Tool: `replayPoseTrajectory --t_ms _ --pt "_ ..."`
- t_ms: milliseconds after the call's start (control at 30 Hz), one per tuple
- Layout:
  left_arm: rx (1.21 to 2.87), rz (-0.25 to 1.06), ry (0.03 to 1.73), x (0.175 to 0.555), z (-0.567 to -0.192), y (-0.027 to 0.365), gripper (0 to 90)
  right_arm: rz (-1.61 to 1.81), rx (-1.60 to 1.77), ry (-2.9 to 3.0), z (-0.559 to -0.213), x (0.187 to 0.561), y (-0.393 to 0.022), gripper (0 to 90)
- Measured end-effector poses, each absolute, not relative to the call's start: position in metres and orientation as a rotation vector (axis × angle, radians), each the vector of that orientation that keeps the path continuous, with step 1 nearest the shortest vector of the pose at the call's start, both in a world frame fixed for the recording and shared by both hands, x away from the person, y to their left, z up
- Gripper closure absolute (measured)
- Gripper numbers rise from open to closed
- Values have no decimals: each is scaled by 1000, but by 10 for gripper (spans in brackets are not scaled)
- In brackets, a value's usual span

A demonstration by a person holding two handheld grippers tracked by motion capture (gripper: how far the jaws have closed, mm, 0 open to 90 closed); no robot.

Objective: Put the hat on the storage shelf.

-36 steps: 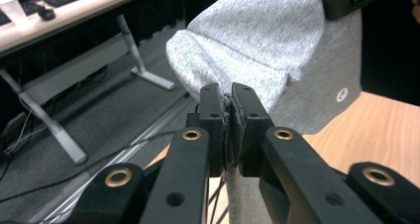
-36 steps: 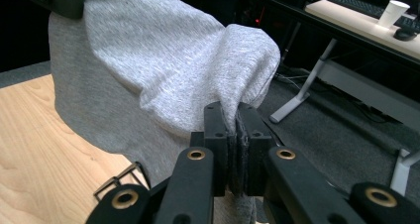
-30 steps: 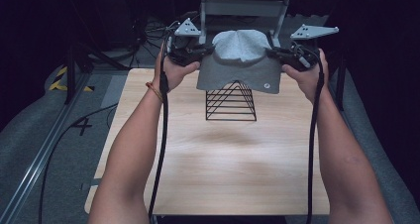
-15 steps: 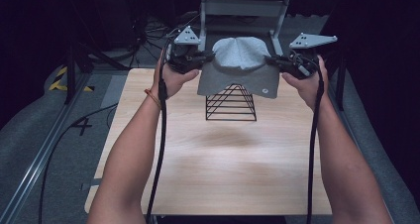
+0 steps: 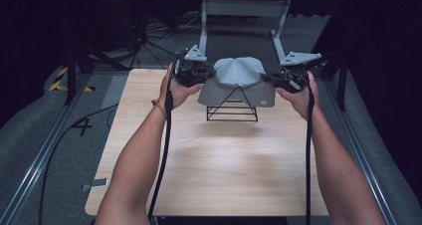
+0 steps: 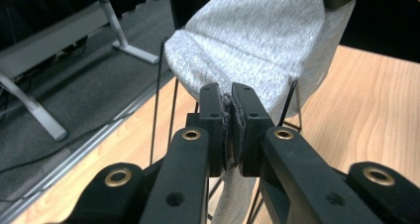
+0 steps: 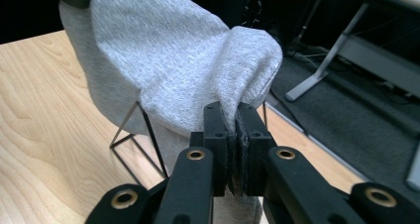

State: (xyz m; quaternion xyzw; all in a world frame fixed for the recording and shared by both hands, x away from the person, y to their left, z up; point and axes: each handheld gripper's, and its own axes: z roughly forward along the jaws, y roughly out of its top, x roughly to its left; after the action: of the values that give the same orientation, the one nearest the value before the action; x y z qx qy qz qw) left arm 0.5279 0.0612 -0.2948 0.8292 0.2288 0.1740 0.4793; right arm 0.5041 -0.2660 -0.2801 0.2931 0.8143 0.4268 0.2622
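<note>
Both grippers, the left gripper (image 5: pixel 199 77) and the right gripper (image 5: pixel 279 79), are clamped tight on opposite edges of the grey cloth (image 5: pixel 238 80), which drapes over the peak of the black wire rack (image 5: pixel 232 110) at the far middle of the wooden table (image 5: pixel 219 175). To seat it well, I would lower both hands evenly, keeping the fabric taut and centred on the peak, then let go together. Beyond the table lie grey carpet (image 5: pixel 45 130), cables and a metal stand (image 5: pixel 244 8) in a dark room.

Light wood tabletop (image 5: pixel 224 170); black wire rack (image 5: pixel 232 110) stands on it near far edge, centred.
</note>
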Motion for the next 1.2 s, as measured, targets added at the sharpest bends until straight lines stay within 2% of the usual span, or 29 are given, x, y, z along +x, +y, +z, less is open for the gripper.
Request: replayPoseTrajectory --t_ms 433,1200 --pt "2004 375 595 529 -337 61 847 1175 876 2241 -329 510 -275 851" --pt "2125 432 597 525 -384 49 847 1074 947 2332 -389 513 -266 852"
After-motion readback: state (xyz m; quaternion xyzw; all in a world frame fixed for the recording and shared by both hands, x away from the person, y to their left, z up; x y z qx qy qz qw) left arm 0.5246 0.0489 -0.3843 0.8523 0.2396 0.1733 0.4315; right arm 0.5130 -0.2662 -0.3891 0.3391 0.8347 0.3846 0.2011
